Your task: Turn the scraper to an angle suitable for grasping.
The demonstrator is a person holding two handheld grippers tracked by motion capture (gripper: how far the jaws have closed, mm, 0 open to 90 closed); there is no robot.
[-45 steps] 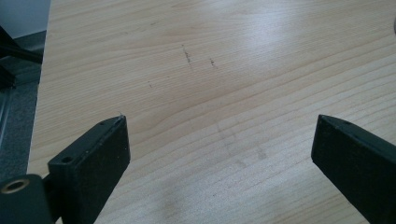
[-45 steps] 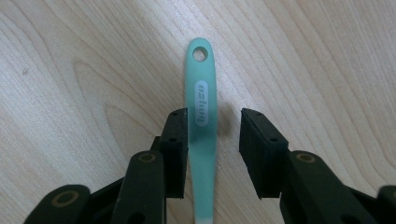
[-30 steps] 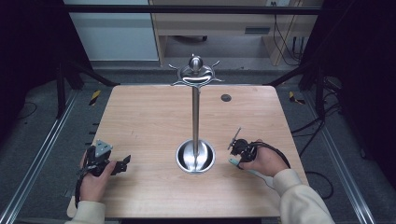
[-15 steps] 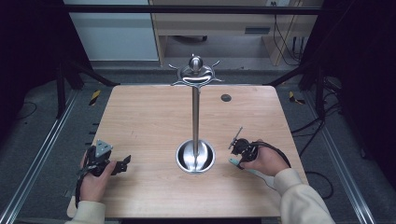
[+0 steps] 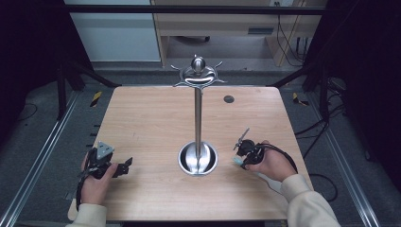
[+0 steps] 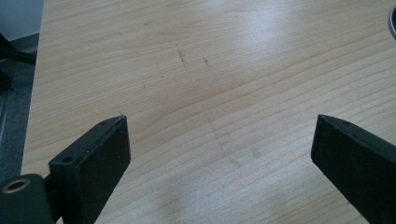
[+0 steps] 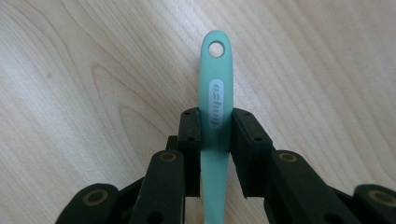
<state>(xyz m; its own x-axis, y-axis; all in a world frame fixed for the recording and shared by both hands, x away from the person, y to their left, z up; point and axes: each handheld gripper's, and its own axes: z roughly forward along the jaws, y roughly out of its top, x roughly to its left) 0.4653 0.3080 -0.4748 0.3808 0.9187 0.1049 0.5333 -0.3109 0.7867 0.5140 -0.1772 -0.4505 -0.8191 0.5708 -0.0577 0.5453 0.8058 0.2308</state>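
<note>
The mint-green handle runs straight ahead along the right gripper, its long axis in line with the 2 jaws, the rounded end with a hanging hole pointing away from the hand and a small grey oval label facing the camera. The jaws are clamped on its 2 narrow sides about midway along what shows, and the rest of it drops out of sight between them, so what kind of tool it belongs to cannot be told. In the high view a pale bit of it pokes out of the right gripper toward the table's middle, low over the wooden table at its right side; the right hand wraps the gripper from the outer side, the cream sleeve angling in from the near right corner. The left hand rests near the left near corner, holding the left gripper with its grey plate up, aimed toward the middle; its 2 jaws stand wide apart over bare wood. Between the 2 hands a polished metal stand rises from a round base to a ring of curved hooks. A small dark round spot sits near the far edge.
</note>
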